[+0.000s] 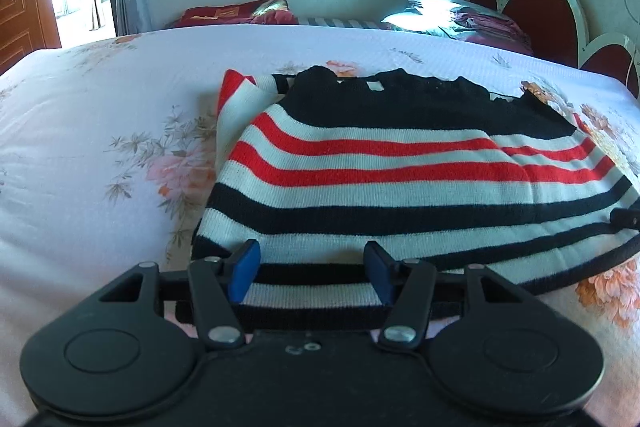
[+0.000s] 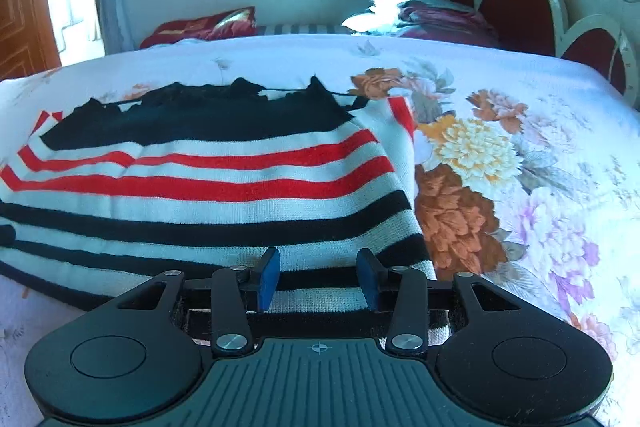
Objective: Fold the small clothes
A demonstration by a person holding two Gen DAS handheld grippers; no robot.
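A small knitted sweater lies flat on the flowered bedsheet. It has a black top part at the far end, then red and white stripes, then black and white stripes down to the near hem. A sleeve is folded in at its far left edge. My left gripper stands open over the near left part of the hem, with the flat cloth between its blue pads. Over the hem's near right corner my right gripper is open too, and its pads do not pinch the cloth.
Red pillows and a pile of folded bedding lie beyond the far edge of the bed. A red and white headboard stands at the right. Bare sheet spreads left of the sweater in the left wrist view and right of it in the right wrist view.
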